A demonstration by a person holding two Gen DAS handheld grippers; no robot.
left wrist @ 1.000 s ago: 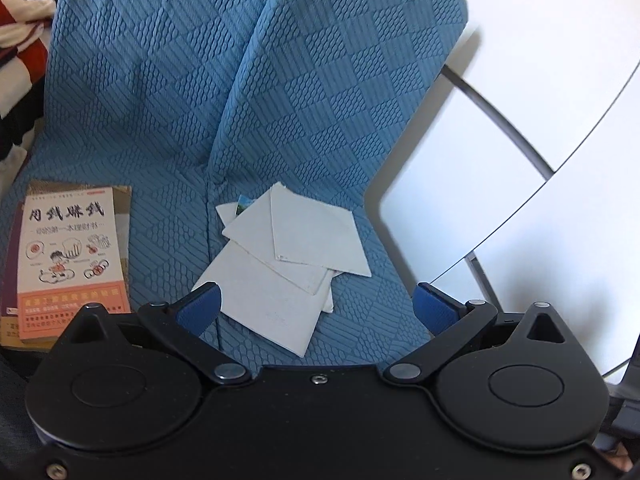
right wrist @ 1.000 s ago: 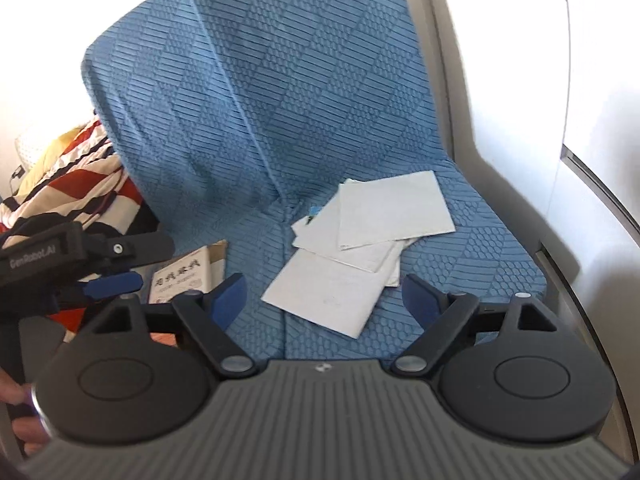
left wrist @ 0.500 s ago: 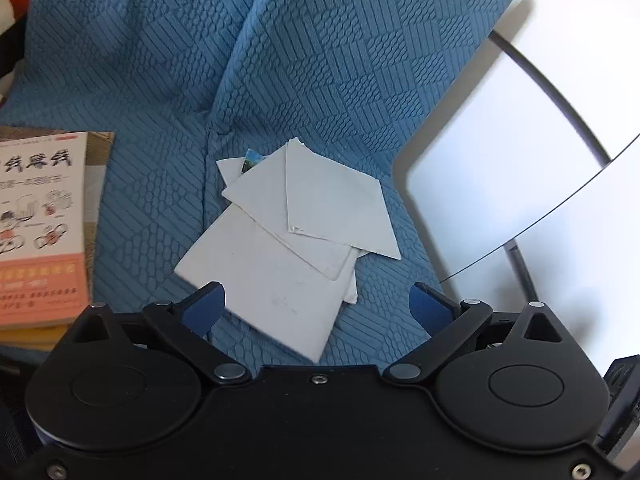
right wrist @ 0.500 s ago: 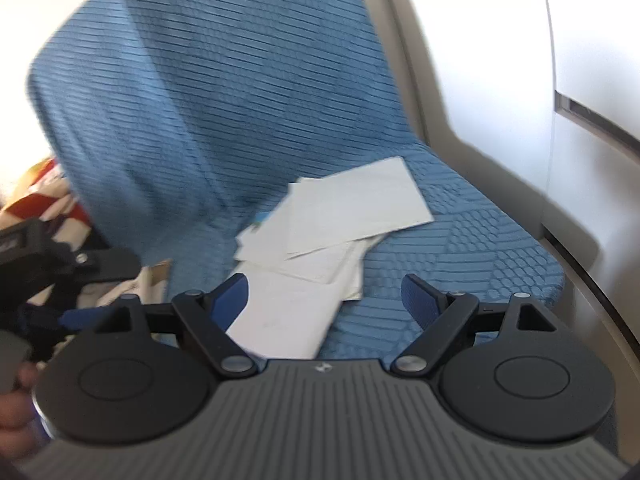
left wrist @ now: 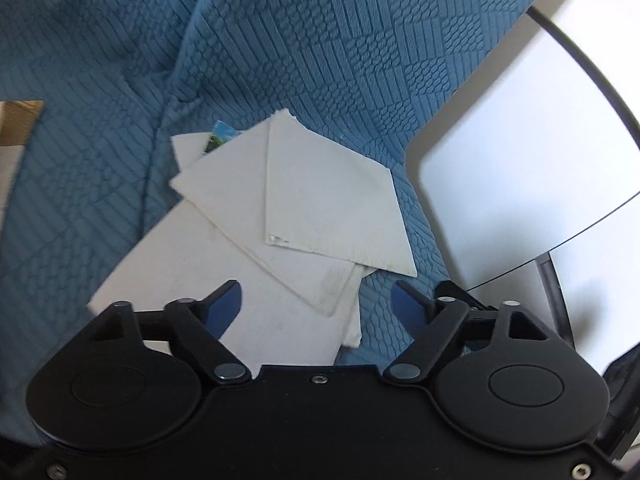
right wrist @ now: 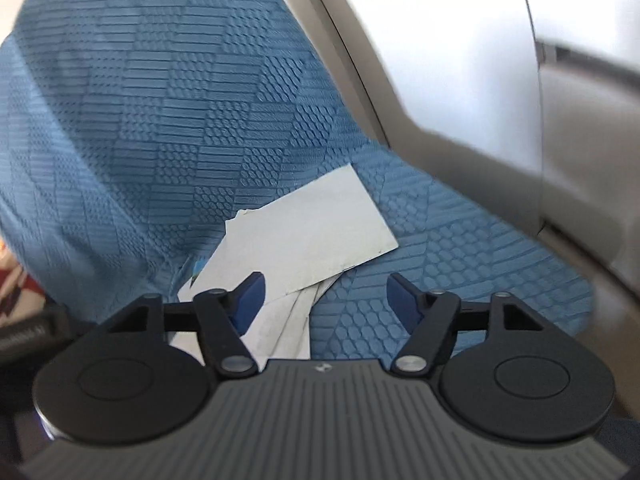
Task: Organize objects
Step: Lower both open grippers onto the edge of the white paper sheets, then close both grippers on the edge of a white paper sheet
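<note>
White sheets of paper (left wrist: 328,216), one card (left wrist: 222,138) showing a blue-green corner, lie on a blue seat cover (left wrist: 320,60) quilted in ribbed and pebbled diamonds.

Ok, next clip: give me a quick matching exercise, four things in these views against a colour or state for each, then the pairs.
Things:
1. chair cover
2. top sheet
3. left gripper
4. card corner peeking out from under the sheets

Colour or state:
A. white, lying uppermost on the pile
B. open, nothing between its fingers
C. blue, quilted pattern
D. printed green and blue, mostly covered

Pairs: 1-C, 2-A, 3-B, 4-D
</note>
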